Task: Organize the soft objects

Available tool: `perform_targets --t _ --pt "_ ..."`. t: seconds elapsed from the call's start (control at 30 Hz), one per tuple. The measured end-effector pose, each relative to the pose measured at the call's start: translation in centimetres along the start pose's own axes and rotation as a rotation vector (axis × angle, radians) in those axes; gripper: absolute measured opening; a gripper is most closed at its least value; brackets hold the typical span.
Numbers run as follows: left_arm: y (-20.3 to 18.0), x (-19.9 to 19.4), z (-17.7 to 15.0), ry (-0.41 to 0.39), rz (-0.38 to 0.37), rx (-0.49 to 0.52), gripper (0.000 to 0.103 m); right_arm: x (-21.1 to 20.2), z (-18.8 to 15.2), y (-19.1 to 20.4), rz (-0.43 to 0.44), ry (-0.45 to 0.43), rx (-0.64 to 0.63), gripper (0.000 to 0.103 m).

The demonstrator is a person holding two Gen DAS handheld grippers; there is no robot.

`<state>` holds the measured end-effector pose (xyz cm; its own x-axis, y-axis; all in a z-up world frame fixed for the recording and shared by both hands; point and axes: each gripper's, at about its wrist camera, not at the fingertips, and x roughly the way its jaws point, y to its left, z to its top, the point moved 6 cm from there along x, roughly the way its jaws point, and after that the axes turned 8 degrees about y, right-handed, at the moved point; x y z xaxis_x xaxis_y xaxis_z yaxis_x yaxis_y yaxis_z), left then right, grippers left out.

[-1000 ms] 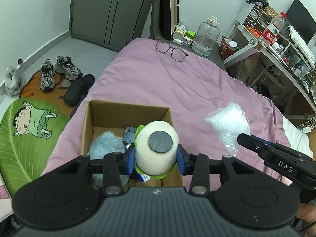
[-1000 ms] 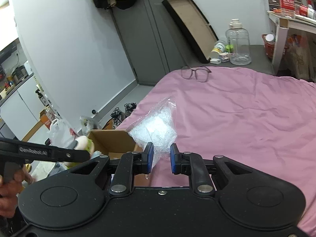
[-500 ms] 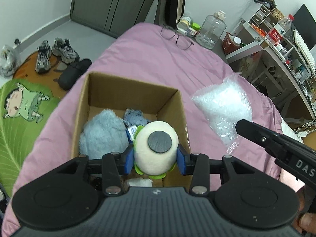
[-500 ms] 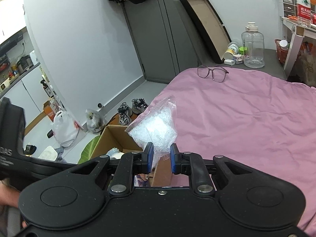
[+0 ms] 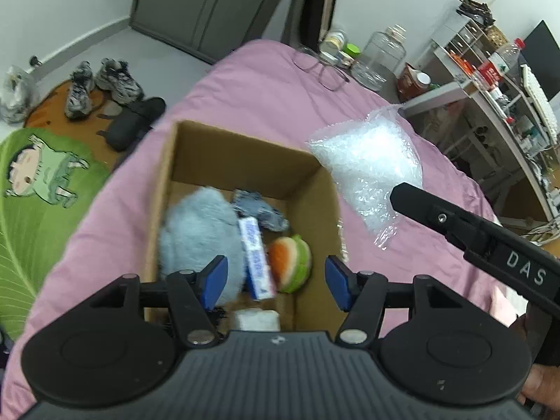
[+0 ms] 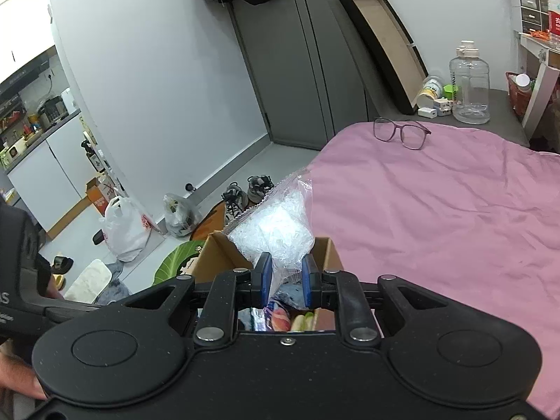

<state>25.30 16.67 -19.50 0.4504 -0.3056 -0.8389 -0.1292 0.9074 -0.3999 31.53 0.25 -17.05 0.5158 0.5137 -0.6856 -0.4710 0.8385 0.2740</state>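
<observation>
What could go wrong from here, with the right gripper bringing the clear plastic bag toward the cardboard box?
The right gripper pinches only the bottom corner of the clear plastic bag, so the slick film may slip free before it reaches the cardboard box. The left gripper hangs open right over the box, above the round plush toy, so the two grippers could collide. The box sits near the bed's edge, and a bump might push it off.
</observation>
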Motion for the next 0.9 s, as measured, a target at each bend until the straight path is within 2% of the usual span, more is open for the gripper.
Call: perform_targets --t 0.37,0.53,0.8,0.9 --pt "1.5 -1.3 1.1 -0.019 0.052 -0.034 0.06 1.3 -0.2 0.3 0.019 0.017 0.001 0.018" --pt "1.6 -1.8 1.1 -0.023 0.075 -0.029 0.06 1.5 -0.1 0.2 0.044 0.037 0.018 0.037" --pt "1.4 -3.2 1.0 -0.024 0.128 -0.017 0.06 -0.6 -0.6 -0.7 0.062 0.049 0.047 0.038" --pt "1.2 -3.7 1.0 -0.019 0.148 -0.01 0.068 -1.7 -0.9 -1.2 0.064 0.054 0.05 0.042"
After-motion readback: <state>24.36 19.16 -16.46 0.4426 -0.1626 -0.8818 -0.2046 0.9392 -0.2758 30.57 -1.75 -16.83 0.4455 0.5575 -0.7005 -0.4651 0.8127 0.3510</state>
